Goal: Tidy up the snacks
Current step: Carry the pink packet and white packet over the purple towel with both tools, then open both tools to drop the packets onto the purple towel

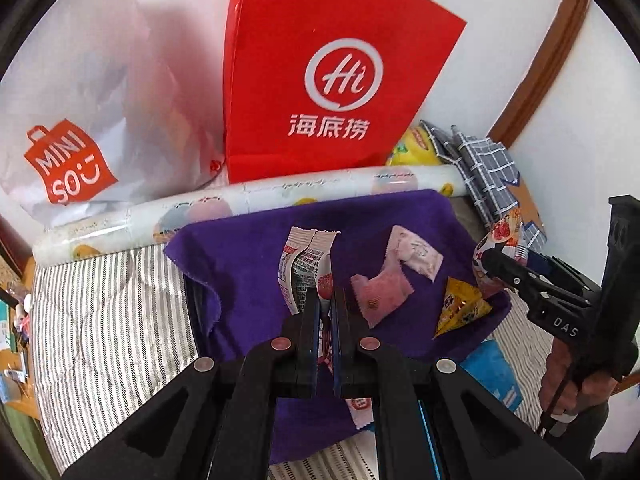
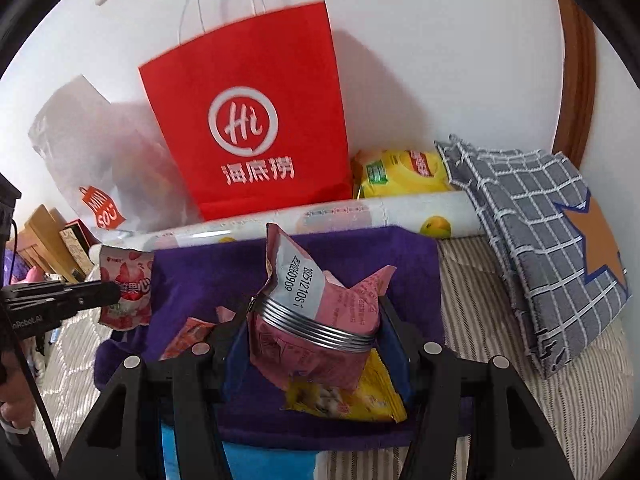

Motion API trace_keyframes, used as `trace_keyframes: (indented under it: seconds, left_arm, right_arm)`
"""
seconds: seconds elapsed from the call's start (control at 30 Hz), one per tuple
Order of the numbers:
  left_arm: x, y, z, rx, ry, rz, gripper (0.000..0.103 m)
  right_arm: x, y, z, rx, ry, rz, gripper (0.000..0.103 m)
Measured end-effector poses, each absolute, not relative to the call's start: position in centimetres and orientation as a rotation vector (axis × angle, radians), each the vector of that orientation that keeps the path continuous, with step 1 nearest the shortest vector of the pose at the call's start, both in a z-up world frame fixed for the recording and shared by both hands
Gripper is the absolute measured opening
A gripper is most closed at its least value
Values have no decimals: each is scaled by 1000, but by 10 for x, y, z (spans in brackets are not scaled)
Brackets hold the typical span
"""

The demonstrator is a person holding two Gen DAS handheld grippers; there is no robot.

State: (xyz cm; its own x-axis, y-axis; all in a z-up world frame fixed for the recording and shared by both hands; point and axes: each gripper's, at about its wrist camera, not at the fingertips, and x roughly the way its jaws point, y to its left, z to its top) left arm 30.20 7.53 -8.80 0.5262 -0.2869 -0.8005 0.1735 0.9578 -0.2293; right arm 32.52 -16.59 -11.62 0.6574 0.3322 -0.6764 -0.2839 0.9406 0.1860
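- Two grippers aloft over a purple cloth (image 1: 248, 280) spread on a striped bedcover (image 1: 108, 304), each gripping a snack.
- Left gripper (image 1: 326, 296) pinched narrow on a strawberry packet (image 1: 306, 264), held upright above the cloth's middle; seen side-on from the right wrist as well.
- Right gripper (image 2: 316, 320) closed around a pink snack bag (image 2: 320, 320) ringed with metal bands, over the cloth's near right corner.
- Still loose on the cloth: two pale pink sachets (image 1: 396, 276) right of centre, a yellow packet (image 1: 460, 308) near the right edge.
- Likely destinations upright against the wall beyond the far edge: a red paper bag (image 1: 320, 80) and a white Miniso bag (image 1: 80, 120), with a printed roll (image 1: 280, 196) lying across their feet.
- Risk, by appearance: thin hold low on the strawberry packet, so a quick swing could twist it free.
- Risk: tall, light bags, easily tipped by a nudge at the rim; red bag's mouth out of sight in the left view.
- Risk: grippers near each other over the cloth's right side, collision possible on crossing paths.
- Open room: left half of the cloth and the bedcover beyond its left edge; right edge crowded by a checked cloth (image 2: 532, 248) and a yellow pouch (image 2: 404, 176).
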Motion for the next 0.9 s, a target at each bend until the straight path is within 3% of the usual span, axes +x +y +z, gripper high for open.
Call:
trace_keyframes:
  seconds: [0.9]
  left_arm:
    - [305,60,-108,-92,1054,-304,5]
  right_arm:
    - [326,-170,-124,94,791,391,58]
